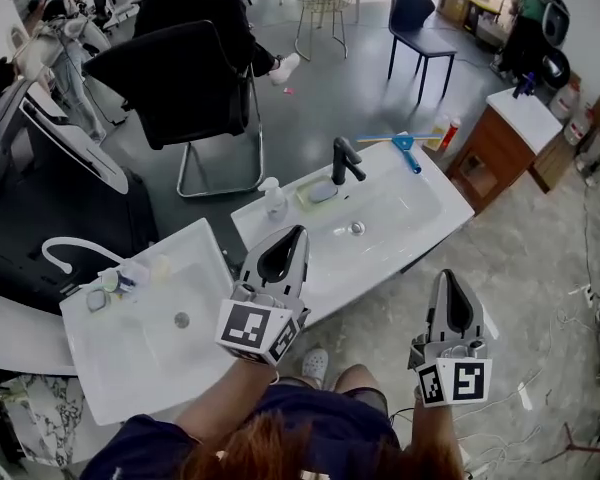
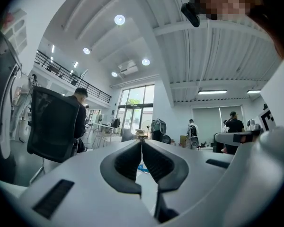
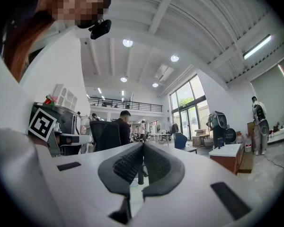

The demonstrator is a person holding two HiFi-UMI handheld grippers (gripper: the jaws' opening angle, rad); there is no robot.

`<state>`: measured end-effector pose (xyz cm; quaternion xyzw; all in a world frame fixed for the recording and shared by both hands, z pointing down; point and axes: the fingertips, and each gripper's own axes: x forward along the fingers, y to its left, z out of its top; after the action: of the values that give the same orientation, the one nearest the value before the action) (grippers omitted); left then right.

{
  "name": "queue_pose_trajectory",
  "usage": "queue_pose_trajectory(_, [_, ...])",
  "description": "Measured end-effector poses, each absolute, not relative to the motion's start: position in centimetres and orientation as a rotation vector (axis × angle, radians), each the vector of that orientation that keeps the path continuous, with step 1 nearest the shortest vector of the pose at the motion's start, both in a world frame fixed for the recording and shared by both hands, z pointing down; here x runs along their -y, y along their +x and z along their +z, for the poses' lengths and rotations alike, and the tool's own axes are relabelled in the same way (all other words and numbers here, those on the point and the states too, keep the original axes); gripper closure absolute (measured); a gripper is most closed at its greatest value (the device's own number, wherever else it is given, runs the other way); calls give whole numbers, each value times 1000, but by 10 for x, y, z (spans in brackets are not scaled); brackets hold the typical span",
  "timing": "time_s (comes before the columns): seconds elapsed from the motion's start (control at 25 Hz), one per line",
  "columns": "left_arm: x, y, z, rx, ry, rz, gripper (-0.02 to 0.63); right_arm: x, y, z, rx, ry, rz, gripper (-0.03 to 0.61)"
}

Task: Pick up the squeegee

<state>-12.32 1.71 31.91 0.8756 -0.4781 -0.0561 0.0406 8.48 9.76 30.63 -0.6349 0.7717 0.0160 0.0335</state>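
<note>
The squeegee [image 1: 405, 149], with a blue handle and a long thin blade, lies on the far right corner of the white sink counter [image 1: 410, 208]. My left gripper [image 1: 298, 231] is shut and holds nothing; it hangs over the counter's near edge, well short of the squeegee. Lower right, my right gripper [image 1: 448, 277] is also shut and empty, off the counter's front above the floor. In the left gripper view the jaws of the left gripper [image 2: 142, 143] meet at the tips, and in the right gripper view the right gripper [image 3: 143, 145] is closed the same way.
A black faucet [image 1: 345, 160] and a soap pump bottle [image 1: 275, 200] stand behind the basin. A second white sink unit [image 1: 140, 338] sits at the near left. A black office chair [image 1: 185, 88] with a seated person is beyond, a wooden cabinet [image 1: 500, 143] to the right.
</note>
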Motion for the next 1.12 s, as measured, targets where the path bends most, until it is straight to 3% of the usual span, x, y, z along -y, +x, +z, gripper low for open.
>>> queue_pose_trajectory(1.12, [162, -36, 324, 1860, 2458, -142, 592, 153, 179, 306, -2653, -1556, 27, 563])
